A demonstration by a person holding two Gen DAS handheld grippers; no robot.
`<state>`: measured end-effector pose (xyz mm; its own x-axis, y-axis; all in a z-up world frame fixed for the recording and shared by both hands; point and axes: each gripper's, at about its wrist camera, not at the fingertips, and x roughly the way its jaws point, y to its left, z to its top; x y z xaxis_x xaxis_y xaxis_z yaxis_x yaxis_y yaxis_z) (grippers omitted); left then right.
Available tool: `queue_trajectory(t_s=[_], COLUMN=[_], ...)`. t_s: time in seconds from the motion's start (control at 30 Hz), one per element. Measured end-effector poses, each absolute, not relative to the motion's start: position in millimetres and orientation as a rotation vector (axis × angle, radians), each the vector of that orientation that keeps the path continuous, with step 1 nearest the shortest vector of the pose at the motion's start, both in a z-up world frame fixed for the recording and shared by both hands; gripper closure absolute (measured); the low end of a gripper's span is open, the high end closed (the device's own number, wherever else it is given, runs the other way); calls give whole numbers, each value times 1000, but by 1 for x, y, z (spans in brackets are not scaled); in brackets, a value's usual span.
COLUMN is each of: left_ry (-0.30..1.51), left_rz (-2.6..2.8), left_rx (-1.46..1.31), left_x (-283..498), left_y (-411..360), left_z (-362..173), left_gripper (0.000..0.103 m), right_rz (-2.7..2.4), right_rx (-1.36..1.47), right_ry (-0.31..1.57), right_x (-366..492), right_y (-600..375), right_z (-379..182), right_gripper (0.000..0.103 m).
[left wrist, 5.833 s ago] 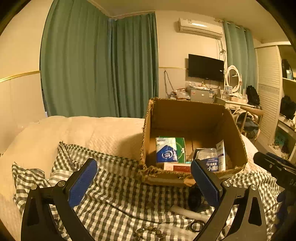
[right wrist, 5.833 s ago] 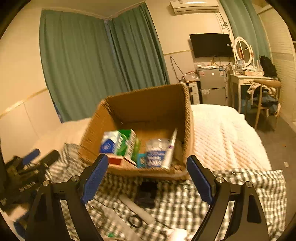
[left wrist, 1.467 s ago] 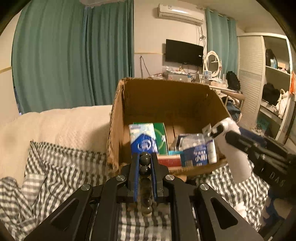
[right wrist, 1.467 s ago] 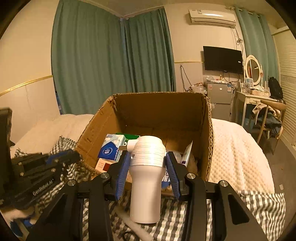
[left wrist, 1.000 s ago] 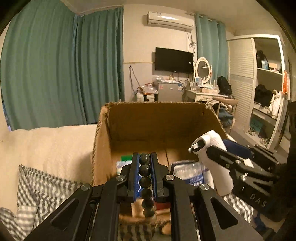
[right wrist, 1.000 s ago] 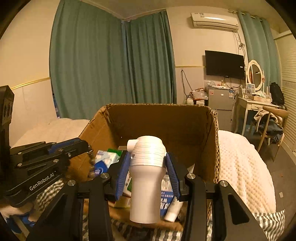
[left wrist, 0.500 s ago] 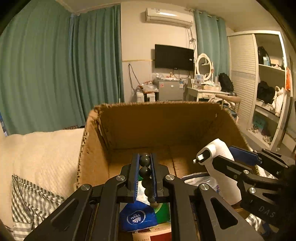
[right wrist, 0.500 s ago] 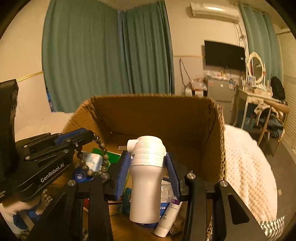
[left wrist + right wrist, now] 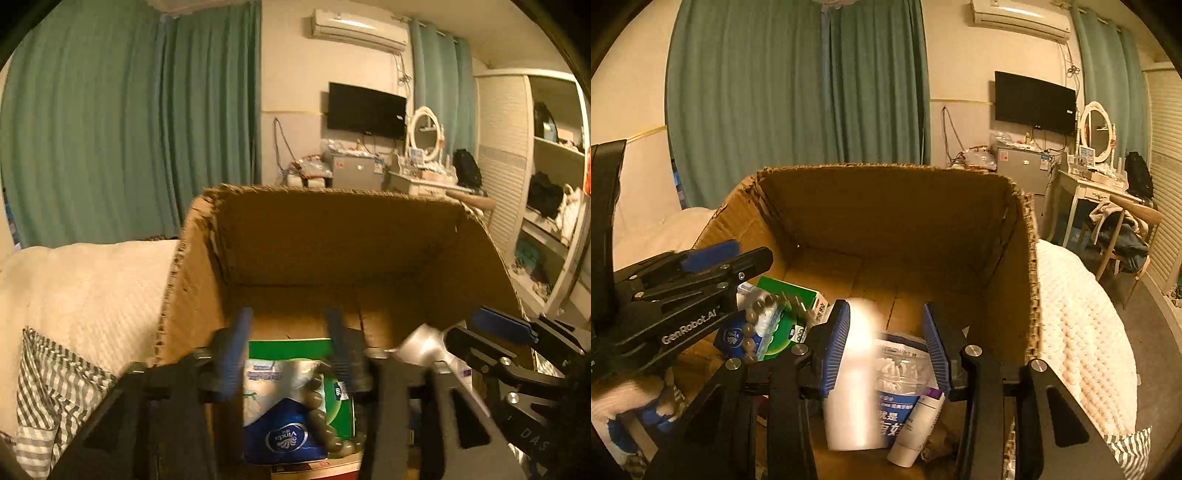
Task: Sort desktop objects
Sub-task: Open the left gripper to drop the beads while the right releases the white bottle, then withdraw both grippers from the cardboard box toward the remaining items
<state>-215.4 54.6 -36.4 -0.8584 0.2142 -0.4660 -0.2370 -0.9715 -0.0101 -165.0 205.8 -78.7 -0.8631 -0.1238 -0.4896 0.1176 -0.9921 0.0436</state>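
- Over the cardboard box [image 9: 1008,258], our right gripper [image 9: 886,343] and left gripper [image 9: 284,350] stand parted, gripping nothing.
- White bottle [image 9: 853,376] and bead bracelet [image 9: 325,417] sit blurred inside.
- We should lift clear without snagging either.

One cardboard box [image 9: 886,206], two tissue packs [image 9: 282,406], one white bottle [image 9: 851,387], one bead string [image 9: 325,424].

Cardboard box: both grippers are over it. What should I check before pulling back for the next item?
1. Left gripper open: ok.
2. Right gripper open: ok.
3. Bead bracelet inside the cardboard box, against the tissue pack: ok.
4. White bottle inside the box: ok.
5. Bottle at rest: cannot tell, it is blurred.
6. Bottle clear of the right gripper's pads: cannot tell.
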Motion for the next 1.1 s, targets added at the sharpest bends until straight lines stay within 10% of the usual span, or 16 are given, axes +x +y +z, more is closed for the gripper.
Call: queue_trajectory(t_s=[1.1], left_ry=[43], left_rz=[2917], left_rx=[-598], left_x=[-120], left_y=[42], left_z=[26], left_gripper=[26], right_rz=[-2924], right_rx=[679], right_ry=[-51], right_x=[-91], right_y=[197], right_z=[-39], right_gripper=[62])
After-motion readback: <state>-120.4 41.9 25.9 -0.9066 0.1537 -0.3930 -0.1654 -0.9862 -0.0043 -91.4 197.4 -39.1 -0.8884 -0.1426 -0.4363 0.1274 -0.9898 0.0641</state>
